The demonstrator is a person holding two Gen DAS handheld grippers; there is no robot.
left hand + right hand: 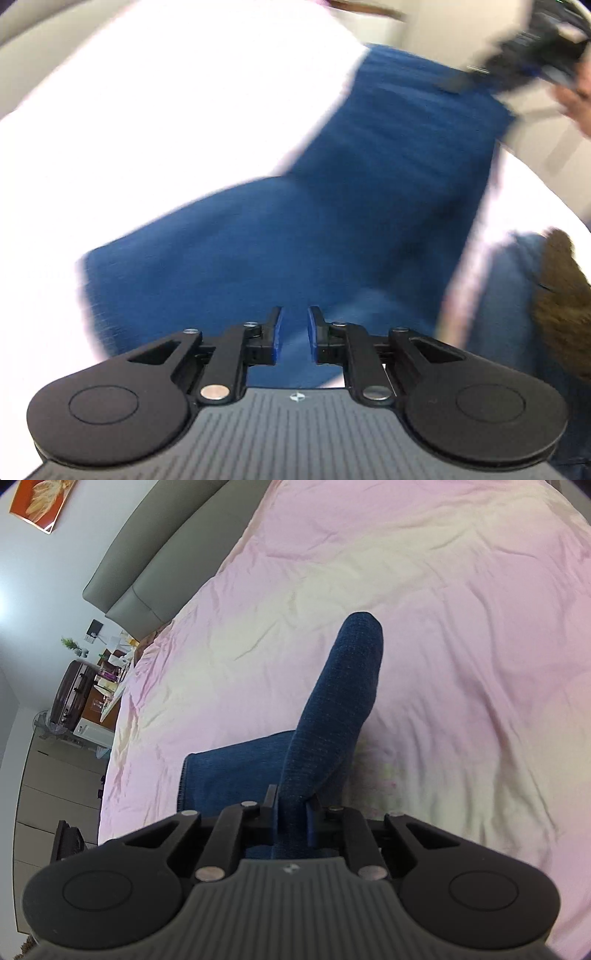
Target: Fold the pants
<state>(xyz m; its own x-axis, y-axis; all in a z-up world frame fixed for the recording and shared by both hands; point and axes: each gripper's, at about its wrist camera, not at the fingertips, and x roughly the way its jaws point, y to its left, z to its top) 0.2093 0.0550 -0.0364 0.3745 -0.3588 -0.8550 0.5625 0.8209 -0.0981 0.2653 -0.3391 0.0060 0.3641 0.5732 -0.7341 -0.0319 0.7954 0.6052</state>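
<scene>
Blue pants [332,206] lie on a pale pink bed sheet [147,129]. In the left wrist view my left gripper [294,325] hovers over the near part of the pants with a small gap between its blue pads, and holds nothing. The right gripper [532,62] shows blurred at the top right, at the far end of the pants. In the right wrist view my right gripper [293,805] is shut on a fold of the pants [332,709] and lifts it off the sheet [443,627]. A flat part of the pants lies below to the left.
A grey headboard [147,565] runs along the far side of the bed. A dark suitcase [70,694], a cluttered desk and drawers stand left of the bed. The person's jeans and brown sleeve [557,295] are at the right.
</scene>
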